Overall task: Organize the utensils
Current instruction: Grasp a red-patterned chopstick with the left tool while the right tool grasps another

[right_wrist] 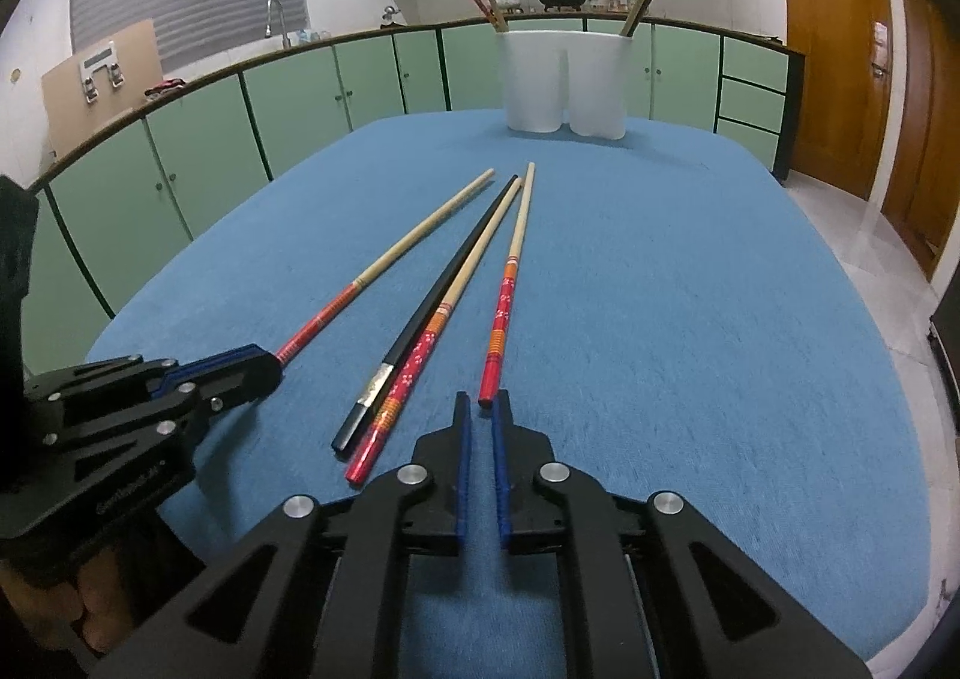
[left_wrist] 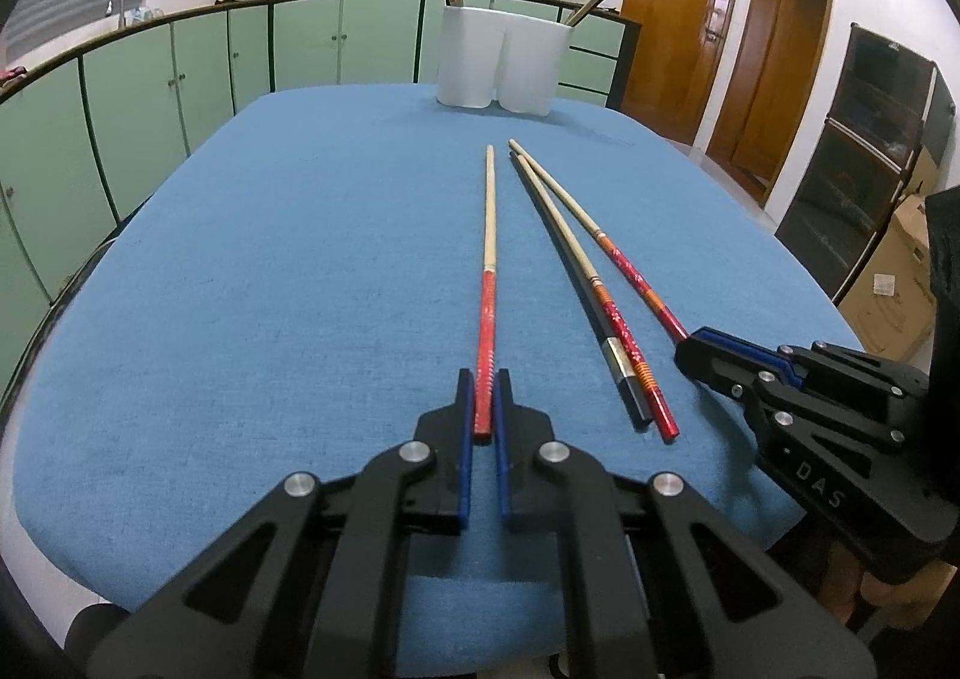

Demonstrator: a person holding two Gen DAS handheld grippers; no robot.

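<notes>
Several chopsticks lie on the blue tablecloth. My left gripper (left_wrist: 485, 379) is shut on the red end of a red-and-cream chopstick (left_wrist: 489, 259), which still rests on the cloth; the same chopstick shows in the right wrist view (right_wrist: 384, 265). My right gripper (right_wrist: 480, 403) is nearly closed, its tips at the red end of another red-and-cream chopstick (right_wrist: 510, 283); whether it grips is unclear. A black chopstick (right_wrist: 432, 301) and a third red-and-cream chopstick (right_wrist: 444, 313) lie together between them. A white two-compartment holder (right_wrist: 564, 78) with chopsticks stands at the table's far edge.
The blue table (right_wrist: 690, 319) ends at rounded edges on all sides. Green kitchen cabinets (right_wrist: 300, 96) run behind it, wooden doors (left_wrist: 678, 6) stand at the right, and a cardboard box (left_wrist: 900, 271) sits on the floor beside the table.
</notes>
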